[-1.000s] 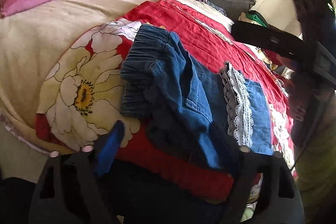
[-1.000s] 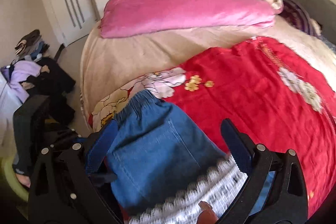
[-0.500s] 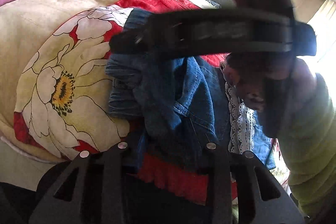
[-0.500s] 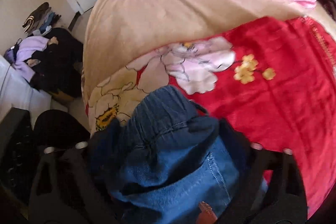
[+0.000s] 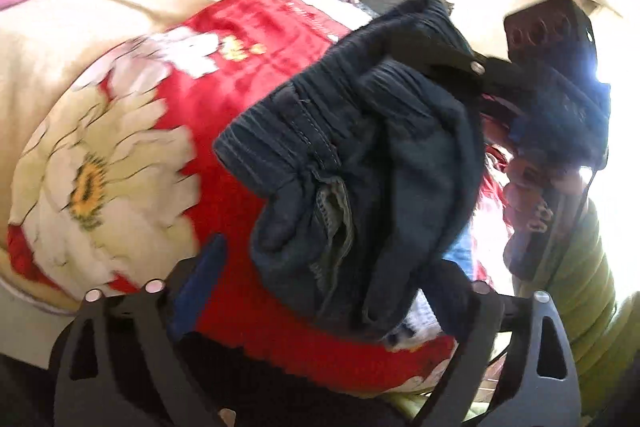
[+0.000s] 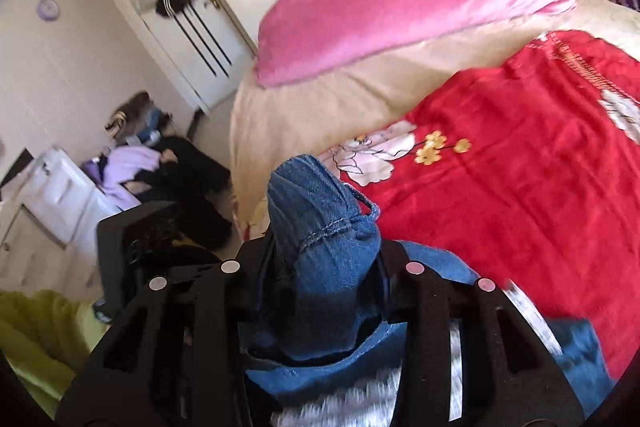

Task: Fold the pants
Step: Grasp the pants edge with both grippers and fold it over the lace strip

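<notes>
The blue denim pants (image 5: 360,163), with white lace trim, hang bunched above the red flowered blanket (image 5: 248,75). My right gripper (image 5: 452,59) is at the upper right of the left wrist view and pinches their elastic waistband. In the right wrist view the right gripper (image 6: 326,247) is closing, with a roll of denim (image 6: 320,211) squeezed between its fingers. My left gripper (image 5: 332,279) is opening wide at the bottom. Cloth hangs over the gap between its fingers, and neither pad presses on it.
A pink quilt (image 6: 400,11) and beige bedding (image 6: 320,99) lie at the far side of the bed. A clothes pile (image 6: 132,163) and white wardrobe doors (image 6: 192,39) are beyond the bed's left edge. A person's green sleeve (image 5: 576,287) is at the right.
The right gripper swept in, closed on the waistband and lifted the pants off the blanket. The left gripper narrowed on the denim's near edge, then spread wide again.
</notes>
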The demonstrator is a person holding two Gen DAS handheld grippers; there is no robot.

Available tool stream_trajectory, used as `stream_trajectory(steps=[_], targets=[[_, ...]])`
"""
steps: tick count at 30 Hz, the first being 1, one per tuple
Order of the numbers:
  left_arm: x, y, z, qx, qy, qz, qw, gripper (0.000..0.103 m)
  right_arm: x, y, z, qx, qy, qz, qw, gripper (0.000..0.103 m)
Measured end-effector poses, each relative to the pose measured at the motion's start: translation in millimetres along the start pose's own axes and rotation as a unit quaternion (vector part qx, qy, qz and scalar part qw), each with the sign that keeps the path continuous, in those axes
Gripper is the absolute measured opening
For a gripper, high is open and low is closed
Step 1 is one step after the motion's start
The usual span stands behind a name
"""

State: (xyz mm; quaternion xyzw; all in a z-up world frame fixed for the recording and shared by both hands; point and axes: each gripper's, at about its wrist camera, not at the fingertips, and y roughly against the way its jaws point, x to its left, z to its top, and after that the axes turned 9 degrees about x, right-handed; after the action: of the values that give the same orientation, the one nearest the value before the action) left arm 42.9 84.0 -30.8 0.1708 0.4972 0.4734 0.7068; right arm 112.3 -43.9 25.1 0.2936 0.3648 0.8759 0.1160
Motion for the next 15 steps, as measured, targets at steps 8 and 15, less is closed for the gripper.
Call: stream_trajectory(steps=[8,15], targets=[[-81.6,-5.8,-1.3,0.016,-0.108,-0.093,0.9897,0.077,-13.1,82.3,-51.0,-0.090,-0.037,-0.019,0.995,0.073],[-121.9,-41.6,-27.4,0.076,-0.185,-0.081,0.9765,0.077,-41.2,111.2,-126.2,-0.104,-0.119,-0.110,0.981,0.073]])
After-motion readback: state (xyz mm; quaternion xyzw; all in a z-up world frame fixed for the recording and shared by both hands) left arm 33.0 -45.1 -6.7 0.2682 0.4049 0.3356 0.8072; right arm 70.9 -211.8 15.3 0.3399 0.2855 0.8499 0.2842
